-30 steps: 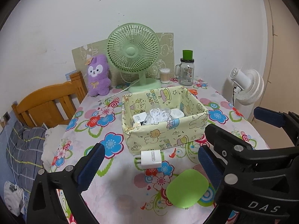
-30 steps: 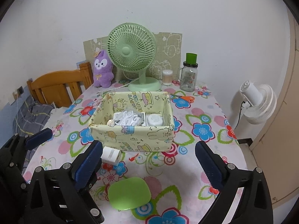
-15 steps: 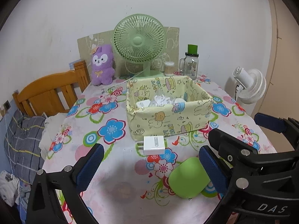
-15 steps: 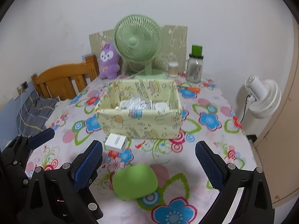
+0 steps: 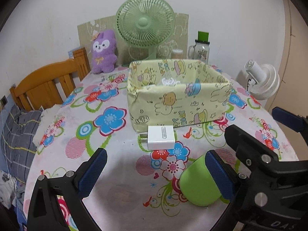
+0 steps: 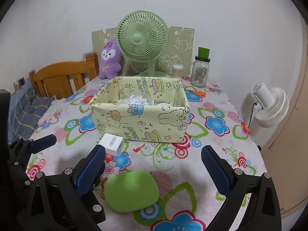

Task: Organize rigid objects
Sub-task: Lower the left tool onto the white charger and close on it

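Remaining outside the part-filled yellow cartoon-print fabric box (image 6: 140, 123): white square plug adapter (image 6: 112, 144) and green rounded-square case (image 6: 131, 190) (both near the table's front edge), with left gripper (image 5: 154, 173) and right gripper (image 6: 153, 170) wide open, empty.

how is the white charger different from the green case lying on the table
The white charger is a boxy white cube with metal prongs on its side; the green case is a flatter, rounded, lime green pebble shape. The white charger sits right by the yellow fabric box; the green case lies nearer, between the open right tongs. Both rest loose on the floral tablecloth, outside the yellow fabric box.
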Demonstrator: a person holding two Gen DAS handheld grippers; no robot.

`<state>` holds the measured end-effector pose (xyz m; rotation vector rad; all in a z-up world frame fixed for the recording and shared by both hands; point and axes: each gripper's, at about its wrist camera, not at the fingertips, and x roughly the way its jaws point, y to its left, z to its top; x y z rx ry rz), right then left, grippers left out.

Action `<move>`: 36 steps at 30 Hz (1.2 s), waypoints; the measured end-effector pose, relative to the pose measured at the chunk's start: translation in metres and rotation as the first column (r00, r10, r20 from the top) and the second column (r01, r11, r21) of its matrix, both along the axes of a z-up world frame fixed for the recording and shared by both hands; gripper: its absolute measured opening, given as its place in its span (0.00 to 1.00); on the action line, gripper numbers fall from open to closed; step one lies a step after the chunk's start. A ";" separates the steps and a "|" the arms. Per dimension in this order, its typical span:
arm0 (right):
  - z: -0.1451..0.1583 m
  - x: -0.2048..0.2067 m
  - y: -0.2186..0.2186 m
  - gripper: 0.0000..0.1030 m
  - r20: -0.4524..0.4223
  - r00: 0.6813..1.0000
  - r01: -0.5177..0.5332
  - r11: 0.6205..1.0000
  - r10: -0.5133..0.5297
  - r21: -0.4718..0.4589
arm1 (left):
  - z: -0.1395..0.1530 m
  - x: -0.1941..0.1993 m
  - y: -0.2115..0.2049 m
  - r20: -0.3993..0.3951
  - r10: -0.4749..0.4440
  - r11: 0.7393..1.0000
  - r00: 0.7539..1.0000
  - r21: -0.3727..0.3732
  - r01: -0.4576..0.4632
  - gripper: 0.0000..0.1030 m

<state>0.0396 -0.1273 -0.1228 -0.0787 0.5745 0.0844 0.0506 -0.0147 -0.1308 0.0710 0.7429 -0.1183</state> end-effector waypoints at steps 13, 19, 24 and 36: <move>-0.027 0.034 -0.006 0.98 -0.097 0.995 0.014 0.999 -0.010 0.033 | -0.028 0.036 -0.009 -0.071 -0.013 1.000 0.997 0.003 0.014 1.00; -0.035 0.050 -0.009 0.98 -0.126 0.992 0.030 0.999 -0.024 0.040 | -0.037 0.050 -0.011 -0.093 -0.007 1.000 0.996 0.015 0.009 1.00; -0.043 0.063 -0.014 0.98 -0.155 0.987 0.054 0.997 -0.044 0.061 | -0.043 0.061 -0.013 -0.121 0.006 1.000 0.993 0.028 -0.003 0.99; -0.056 0.083 -0.018 0.98 -0.198 0.978 0.080 0.994 -0.064 0.072 | -0.057 0.081 -0.015 -0.154 0.005 1.000 0.988 0.029 0.000 0.99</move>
